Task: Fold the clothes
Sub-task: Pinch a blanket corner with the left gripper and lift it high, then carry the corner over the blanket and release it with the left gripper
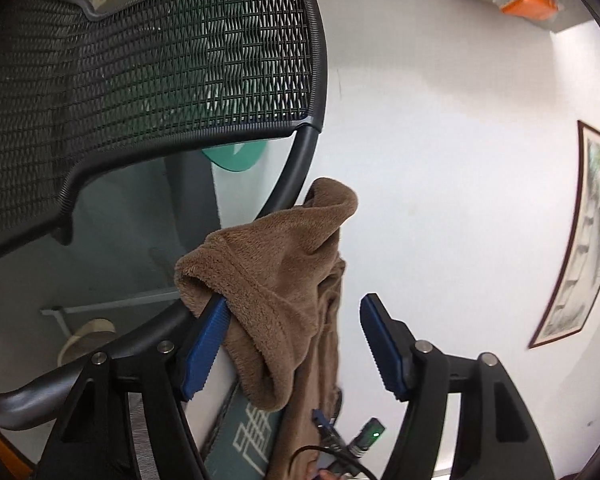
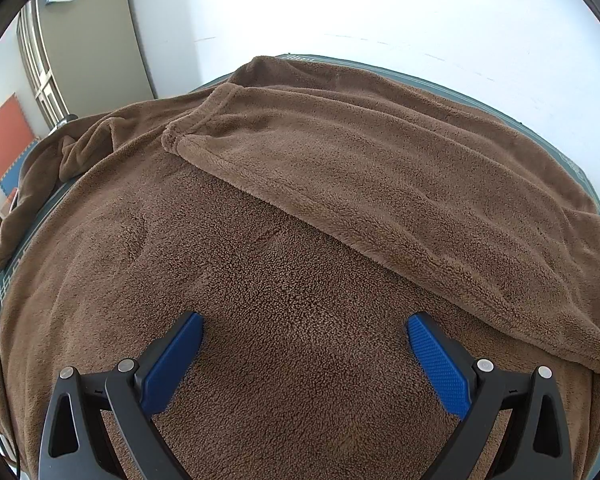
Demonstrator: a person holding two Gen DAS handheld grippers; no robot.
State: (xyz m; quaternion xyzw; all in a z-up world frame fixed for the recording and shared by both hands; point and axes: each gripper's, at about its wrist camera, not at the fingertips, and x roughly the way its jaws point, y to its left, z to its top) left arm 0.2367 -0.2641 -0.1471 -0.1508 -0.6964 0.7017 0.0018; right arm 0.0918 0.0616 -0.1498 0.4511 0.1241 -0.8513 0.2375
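Note:
A brown fleece garment (image 2: 300, 240) lies spread over a table with a green mat (image 2: 572, 160). One flap (image 2: 380, 160) is folded over diagonally from the far right. A sleeve-like part (image 2: 40, 184) hangs off the left edge. My right gripper (image 2: 304, 348) is open, just above the fleece near its front. In the left wrist view, my left gripper (image 1: 292, 332) is open; a bunched part of the brown fleece (image 1: 276, 280) drapes over its left finger (image 1: 204, 344) and hangs down between the jaws.
A black mesh office chair (image 1: 140, 60) fills the left wrist view's upper left, close to the gripper. A white wall (image 1: 460, 160) with a framed picture (image 1: 580, 240) is to the right. Cables (image 1: 340, 444) lie below. A window (image 2: 40, 60) and red board (image 2: 4, 140) stand far left.

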